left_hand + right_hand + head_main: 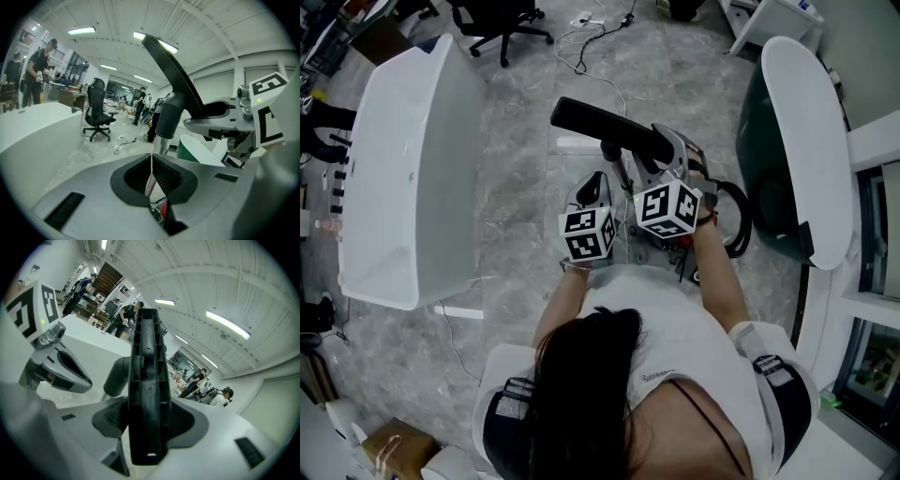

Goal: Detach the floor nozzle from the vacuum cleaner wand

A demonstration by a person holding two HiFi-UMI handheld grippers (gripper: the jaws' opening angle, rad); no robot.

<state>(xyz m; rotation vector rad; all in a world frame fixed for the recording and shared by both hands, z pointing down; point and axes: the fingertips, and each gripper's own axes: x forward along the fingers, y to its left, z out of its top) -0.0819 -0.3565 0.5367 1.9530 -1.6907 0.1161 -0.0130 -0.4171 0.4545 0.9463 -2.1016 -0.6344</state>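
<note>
Nearest the person, the left tongs (pixel 152 157) are clenched, jaws tip to tip; the thin silver wand (pixel 161 145) shows in the slit between them, though whether they pinch it or it merely runs behind them cannot be told; just beside them the right tongs (pixel 147 418) stand wide and grasp the black floor nozzle (pixel 149 376) across its narrow width, pads on both flanks. The nozzle is raised, tilted up and away from the person, and is still seated on the wand through its grey neck (pixel 168 117); so the parting is judged not yet begun.

To do it well, the wand wants a firm anchor first; if the left tongs are not truly on it, they should take it close under the neck; the right tongs should then draw the nozzle straight along the wand's line, not lever it sideways, since a long head gripped away from the joint will tend to cock and bind. No release catch shows on the neck; one may need pressing. Further off stand a white tabletop (pixel 403 169) and an office chair (pixel 97 112), well apart from the work.
</note>
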